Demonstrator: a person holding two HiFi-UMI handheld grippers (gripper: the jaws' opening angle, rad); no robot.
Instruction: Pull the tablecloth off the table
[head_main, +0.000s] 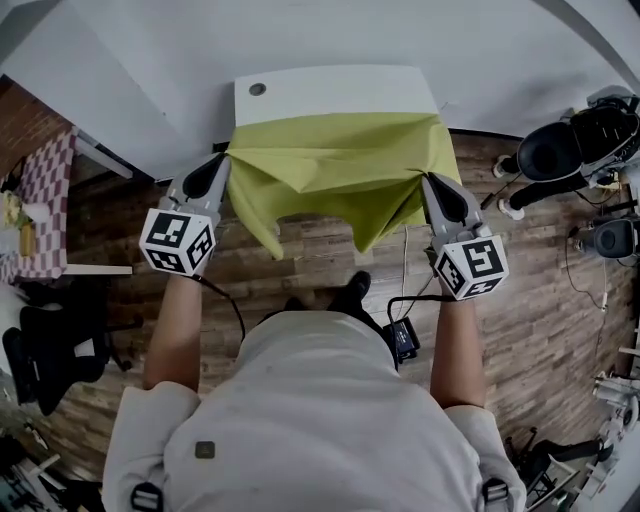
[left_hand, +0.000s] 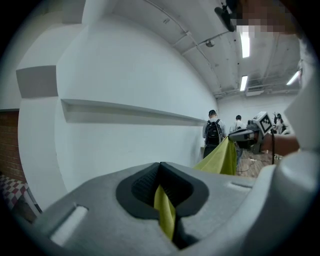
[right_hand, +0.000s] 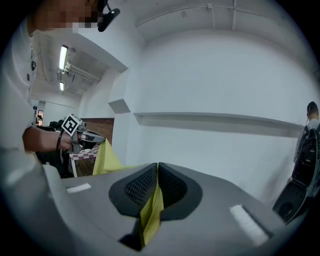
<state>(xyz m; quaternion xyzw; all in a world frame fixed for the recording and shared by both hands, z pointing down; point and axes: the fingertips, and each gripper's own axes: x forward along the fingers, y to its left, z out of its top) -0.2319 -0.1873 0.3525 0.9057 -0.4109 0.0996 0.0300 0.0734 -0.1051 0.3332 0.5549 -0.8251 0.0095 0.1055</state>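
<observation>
Holds the yellow-green tablecloth (head_main: 340, 160) by its two near corners, seen from above. Left gripper (head_main: 224, 160): fingers pressed together on a fold of cloth at the left corner. Right gripper (head_main: 428, 182): fingers likewise clamped on a fold at the right corner. Far part of the cloth lying on the white bench (head_main: 330, 92), with a bare strip at the far end; near part hanging past the bench edge, sagging in folds between both grippers above the wood-plank floor (head_main: 300, 260).
</observation>
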